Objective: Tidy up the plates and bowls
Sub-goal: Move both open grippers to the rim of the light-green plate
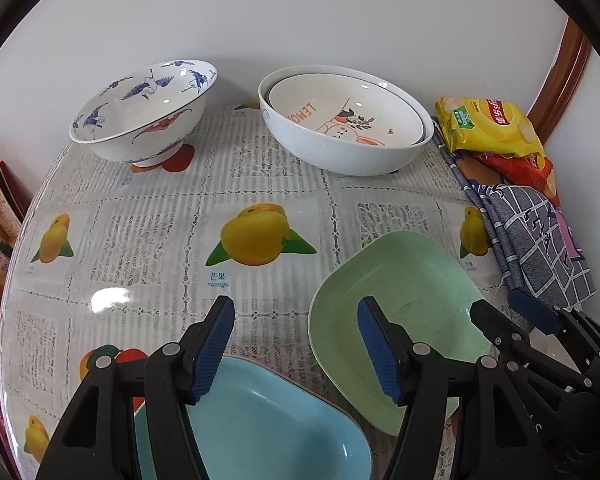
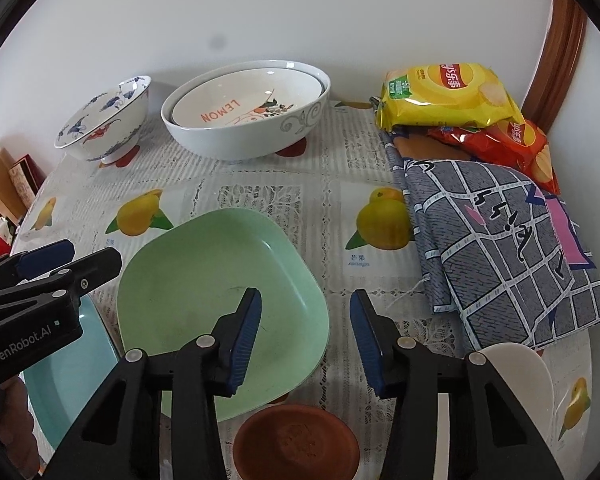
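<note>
Green plate [image 2: 204,280]: squarish with rounded corners, flat on the table, one corner toward the far bowls; near right of centre, just beside the blue plate.
Blue plate [image 1: 268,420]: same shape, flat at the near edge, partly under the left gripper.
Bowls: three at the far wall. Crane-pattern bowl [image 1: 140,120] tilted on its foot, mouth toward the near left. Lemon bowl [image 2: 244,108] nested inside the grey bowl [image 2: 228,140], both tipped toward the camera.
Other dishes: one terracotta saucer [image 2: 296,440] and one white dish [image 2: 520,372] at the near edge.
Left gripper [image 1: 296,346]: jaws apart, nothing between the pads, hanging over the gap between blue and green plates.
Right gripper [image 2: 306,344]: jaws apart at middling width, straddling the green plate's right rim; pads not pressing on it.
Surface: table [image 1: 260,188] under clear cover, lace and mango prints.
Room: plain white wall, wooden frame at far right.
Extras: two crisp bags [image 2: 448,96], one yellow, one red; one folded checked cloth [image 2: 500,240].
</note>
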A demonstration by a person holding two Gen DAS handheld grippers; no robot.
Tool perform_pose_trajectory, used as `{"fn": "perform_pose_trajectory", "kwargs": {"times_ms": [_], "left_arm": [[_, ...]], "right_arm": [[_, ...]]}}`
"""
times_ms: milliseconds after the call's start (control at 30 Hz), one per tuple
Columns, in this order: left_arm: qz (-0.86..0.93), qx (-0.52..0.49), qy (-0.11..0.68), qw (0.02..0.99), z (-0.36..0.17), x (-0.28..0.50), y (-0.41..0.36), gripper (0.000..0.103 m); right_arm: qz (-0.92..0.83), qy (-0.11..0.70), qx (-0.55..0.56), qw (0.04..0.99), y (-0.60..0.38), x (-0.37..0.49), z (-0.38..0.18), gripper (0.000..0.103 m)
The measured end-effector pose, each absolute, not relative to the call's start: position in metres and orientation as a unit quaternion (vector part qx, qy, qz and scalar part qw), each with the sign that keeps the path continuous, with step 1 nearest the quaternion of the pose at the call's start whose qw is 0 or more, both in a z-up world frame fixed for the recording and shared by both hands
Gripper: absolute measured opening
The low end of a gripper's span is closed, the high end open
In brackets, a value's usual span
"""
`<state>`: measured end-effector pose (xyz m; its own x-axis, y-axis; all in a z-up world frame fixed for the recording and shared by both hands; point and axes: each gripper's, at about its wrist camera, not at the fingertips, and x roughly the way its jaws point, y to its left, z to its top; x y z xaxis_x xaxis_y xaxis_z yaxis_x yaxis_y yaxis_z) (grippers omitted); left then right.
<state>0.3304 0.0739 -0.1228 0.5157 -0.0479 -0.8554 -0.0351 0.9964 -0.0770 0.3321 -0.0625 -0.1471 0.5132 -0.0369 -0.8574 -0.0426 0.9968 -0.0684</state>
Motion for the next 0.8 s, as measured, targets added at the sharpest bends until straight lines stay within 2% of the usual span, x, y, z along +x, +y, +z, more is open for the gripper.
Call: {"fn": "perform_pose_trajectory", "kwargs": {"times_ms": [800], "left_arm": [[-0.018,-0.039,0.516,0.856,-0.151,0.348,0.066,0.062]], "right_arm": [[-0.032,0.514,-0.077,0.854,-0.061,0.348,-0.167,0.047]]}}
